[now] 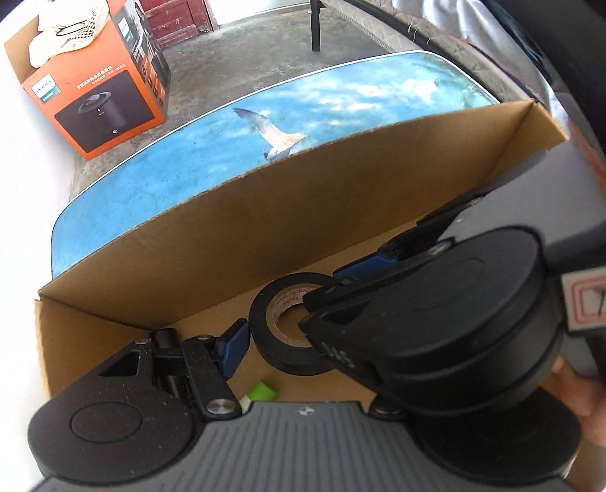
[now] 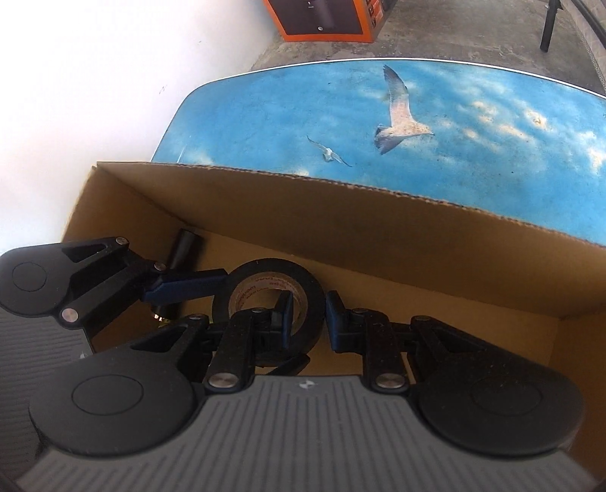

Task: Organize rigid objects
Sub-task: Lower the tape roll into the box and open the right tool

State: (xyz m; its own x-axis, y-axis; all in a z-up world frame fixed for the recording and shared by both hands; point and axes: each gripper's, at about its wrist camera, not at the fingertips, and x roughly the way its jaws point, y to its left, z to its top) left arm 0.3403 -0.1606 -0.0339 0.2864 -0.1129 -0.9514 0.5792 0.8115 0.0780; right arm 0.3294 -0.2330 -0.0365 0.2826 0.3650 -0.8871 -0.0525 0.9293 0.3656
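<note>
From my left claw (image 1: 288, 333), the right claw's body blocks my right finger; my jaws stand partly open astride the black tape roll (image 1: 282, 342), whether they press it I cannot tell. The roll sits in the cardboard box (image 1: 235, 227), a green-and-white bit (image 1: 261, 391) below it. An orange carton (image 1: 94, 98) reads "PHILIPS". From my right claw (image 2: 308, 316), the jaws pinch the roll's rim (image 2: 316, 299), one finger inside its core. A black cylinder (image 2: 181, 251) lies beyond. Blue seagull-print table (image 2: 265, 113), concrete floor (image 2: 435, 34).

Black tape roll (image 1: 280, 325), cardboard box (image 1: 303, 196), grippers
</note>
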